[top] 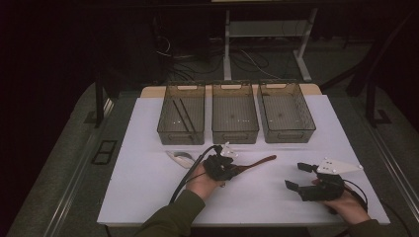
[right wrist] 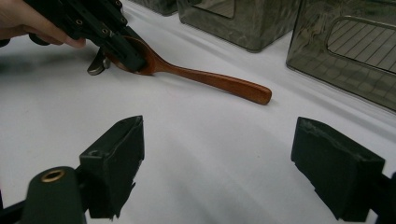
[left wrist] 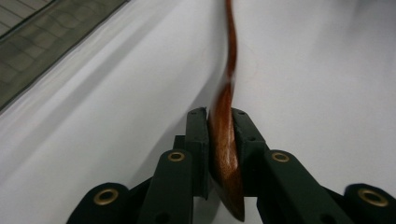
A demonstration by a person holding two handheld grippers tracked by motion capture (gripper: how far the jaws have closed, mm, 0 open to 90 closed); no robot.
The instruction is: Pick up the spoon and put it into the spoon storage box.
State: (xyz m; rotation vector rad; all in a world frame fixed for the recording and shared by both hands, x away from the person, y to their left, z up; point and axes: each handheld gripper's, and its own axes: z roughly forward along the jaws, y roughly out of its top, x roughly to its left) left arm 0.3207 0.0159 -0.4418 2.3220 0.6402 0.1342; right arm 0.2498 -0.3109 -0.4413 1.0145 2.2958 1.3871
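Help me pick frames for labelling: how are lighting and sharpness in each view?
High view: dim, room dark, white table evenly lit. Left gripper view: wooden spoon sharp between the left gripper jaws, handle blurring farther off. Right gripper view: right gripper jaws soft, spoon crisp, bins reflective.

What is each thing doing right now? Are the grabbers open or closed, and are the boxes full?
Left gripper: shut on the spoon's bowl.
Right gripper: open, holding nothing.
Brown wooden spoon: gripped at its bowl, handle tip on the white table.
Left smoky plastic bin: holds two dark sticks.
Middle smoky plastic bin: looks empty.
Right smoky plastic bin: looks empty.
Clear plastic spoon: lying flat on the table.
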